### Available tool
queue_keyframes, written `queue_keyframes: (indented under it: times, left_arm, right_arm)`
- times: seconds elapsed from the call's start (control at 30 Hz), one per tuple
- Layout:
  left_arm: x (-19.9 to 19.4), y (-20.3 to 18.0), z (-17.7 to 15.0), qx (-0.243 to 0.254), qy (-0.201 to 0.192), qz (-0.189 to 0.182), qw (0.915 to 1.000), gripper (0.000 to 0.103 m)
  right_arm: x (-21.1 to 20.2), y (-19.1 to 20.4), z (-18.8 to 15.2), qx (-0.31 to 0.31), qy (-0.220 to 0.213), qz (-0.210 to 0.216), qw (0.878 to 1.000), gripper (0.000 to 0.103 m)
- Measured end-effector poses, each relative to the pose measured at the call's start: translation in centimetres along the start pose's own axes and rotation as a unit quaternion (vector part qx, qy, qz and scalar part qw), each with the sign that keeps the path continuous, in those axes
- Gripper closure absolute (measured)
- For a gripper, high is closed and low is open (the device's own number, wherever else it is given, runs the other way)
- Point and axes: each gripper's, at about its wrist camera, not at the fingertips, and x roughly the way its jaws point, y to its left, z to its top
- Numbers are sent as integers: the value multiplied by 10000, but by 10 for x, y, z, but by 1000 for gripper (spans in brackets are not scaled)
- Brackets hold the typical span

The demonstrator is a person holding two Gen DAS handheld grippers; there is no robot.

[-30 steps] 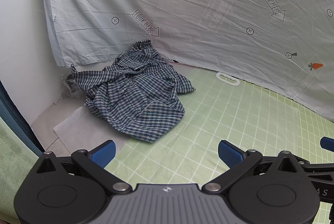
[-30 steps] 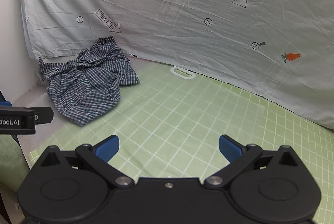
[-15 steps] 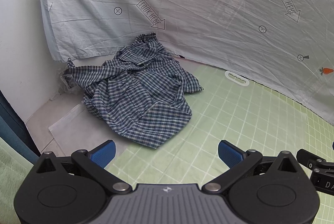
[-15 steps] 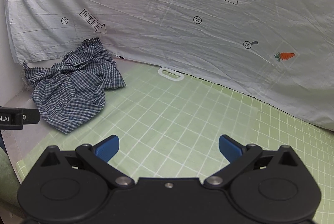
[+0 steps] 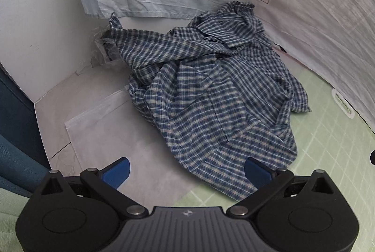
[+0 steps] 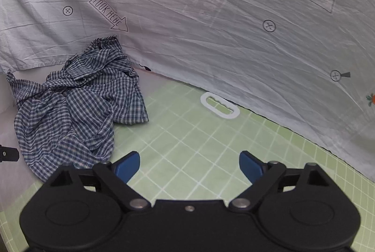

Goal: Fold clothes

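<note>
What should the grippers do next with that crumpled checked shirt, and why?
Probably lower the left hand-held gripper onto the shirt's near edge and pinch it. The shirt lies bunched, half on the green mat, and nothing is held yet; the right hand-held gripper's empty jaws are closing.

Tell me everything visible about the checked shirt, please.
The checked shirt is thin woven cloth, blue and white, crumpled in a loose heap, not folded. It lies partly on the green grid mat, partly on pale floor, its far end against the hanging printed sheet. Neither gripper touches it.
</note>
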Motion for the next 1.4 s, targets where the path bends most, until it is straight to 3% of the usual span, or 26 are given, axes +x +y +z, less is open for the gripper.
queue_keyframes:
  times: [0.17,0.3,0.43,0.53,0.57,0.6,0.7,0.9,1.1,1.27,1.4]
  left_arm:
    - [50,20,34,-176,200,356,9990,5]
    - [76,30,48,-360,361,311,9982,16]
    - [90,32,52,-457,416,274,9977,30]
    - [93,30,53,-467,408,112,9980,53]
    - [93,29,53,-463,393,74,9981,65]
    - [90,26,52,-435,341,141,9984,79]
    - [79,20,50,-314,149,181,9992,93]
    - [32,15,38,-277,-270,-140,9992,97]
    - [-21,-2,5,27,-546,-548,9970,97]
    - [-56,-25,-37,475,-560,-1034,9919,97]
    - [-75,-65,-87,846,-367,-1422,9855,97]
  right_arm:
    - [77,46,34,-397,121,556,9976,23]
    - [130,75,51,-411,368,1101,9924,39]
    - [160,95,54,-634,605,1059,9905,55]
    - [166,98,51,-674,672,1094,9894,68]
    - [163,97,49,-646,640,1140,9893,86]
    - [161,95,48,-613,613,1188,9891,91]
    - [143,89,46,-524,369,1129,9915,97]
    - [66,83,37,-729,-475,661,9940,98]
    - [-20,53,6,-634,-1134,93,9915,98]
    - [-89,7,-42,-279,-1337,-570,9890,98]
    - [-124,-40,-84,171,-1219,-1160,9856,98]
